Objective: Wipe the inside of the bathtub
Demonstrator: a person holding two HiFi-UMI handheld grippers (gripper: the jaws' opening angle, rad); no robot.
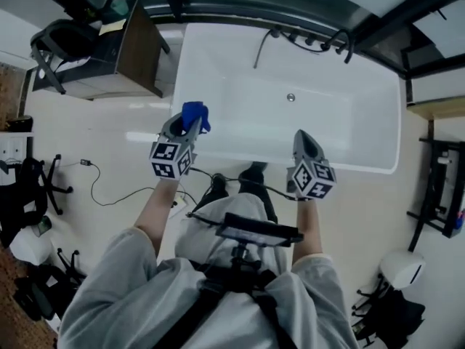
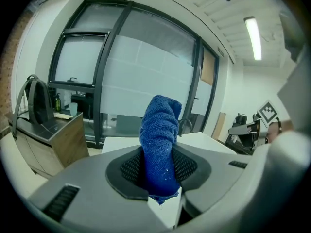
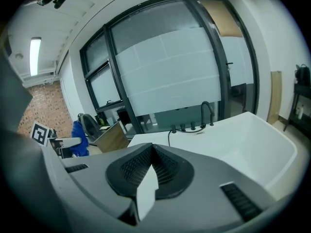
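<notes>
Over white bathtub (image 1: 341,129), left gripper (image 2: 158,168) clamps bunched blue cloth (image 2: 160,130), right gripper (image 3: 151,168) jaws together.

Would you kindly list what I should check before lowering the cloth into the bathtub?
1. Blue cloth clamped in left gripper: ok.
2. Right gripper shut, nothing in it: ok.
3. Cloth touching the bathtub: not ok, it is held in the air by the tub's near left corner.
4. Shower hose out of the wiping path: cannot tell.
5. Drain uncovered: ok.
</notes>
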